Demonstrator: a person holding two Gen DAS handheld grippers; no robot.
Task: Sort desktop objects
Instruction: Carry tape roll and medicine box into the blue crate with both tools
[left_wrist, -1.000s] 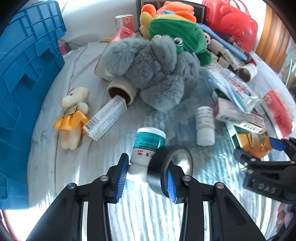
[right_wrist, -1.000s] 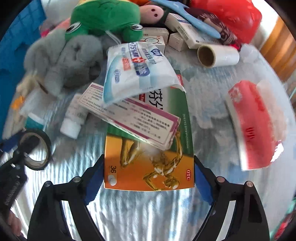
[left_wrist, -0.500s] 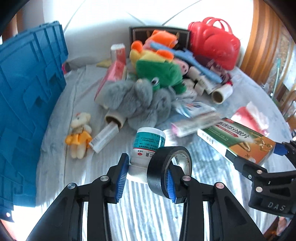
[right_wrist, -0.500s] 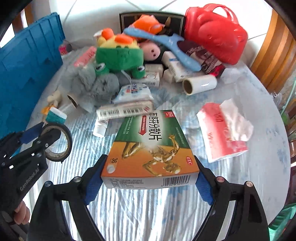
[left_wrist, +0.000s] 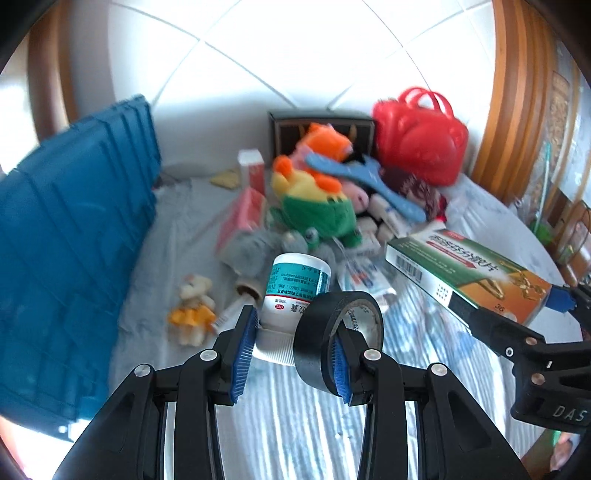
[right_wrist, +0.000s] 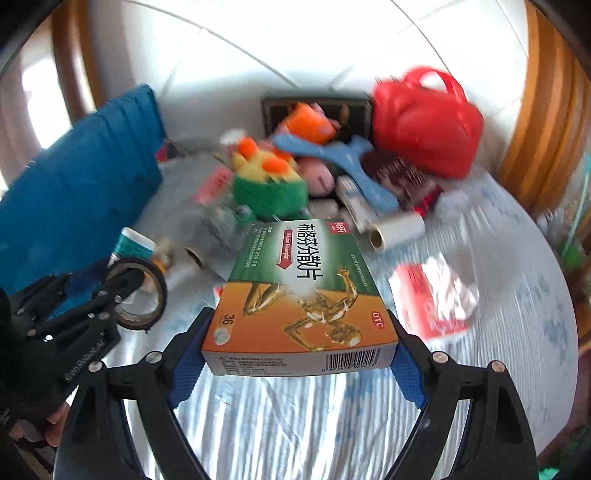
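Left tongs: left gripper (left_wrist: 291, 350) is narrow, clamped on a white medicine bottle (left_wrist: 295, 291) with a teal label; its right finger passes through a black tape roll (left_wrist: 340, 339), which hangs on it against the bottle.
Right tongs: right gripper (right_wrist: 295, 354) stands wide, its blue pads pressing both ends of a green-and-orange medicine box (right_wrist: 303, 291) held flat.
Change: both grippers and their loads are higher above the striped cloth (left_wrist: 291, 435) than a second ago; the box, then lying under a pink-edged carton and a sachet, is now free of the pile.
Left view only: a small bear in a yellow dress (left_wrist: 192, 310) left of the bottle, a grey plush (left_wrist: 255, 247) beyond it, and the right gripper holding the box to the bottle's right.
Right view only: a red tissue pack (right_wrist: 432, 299) right of the box, a cardboard-core roll (right_wrist: 399, 232) beyond it, and the person's hand (right_wrist: 55, 417) at the lower left.
Far pile: a green frog plush (left_wrist: 321, 214), blue comb (left_wrist: 365, 184), red bag (left_wrist: 421, 144).
Room: blue crate (left_wrist: 74, 240) left of the bottle; white tiled wall (left_wrist: 240, 55) and wooden trim (left_wrist: 517, 92) behind.
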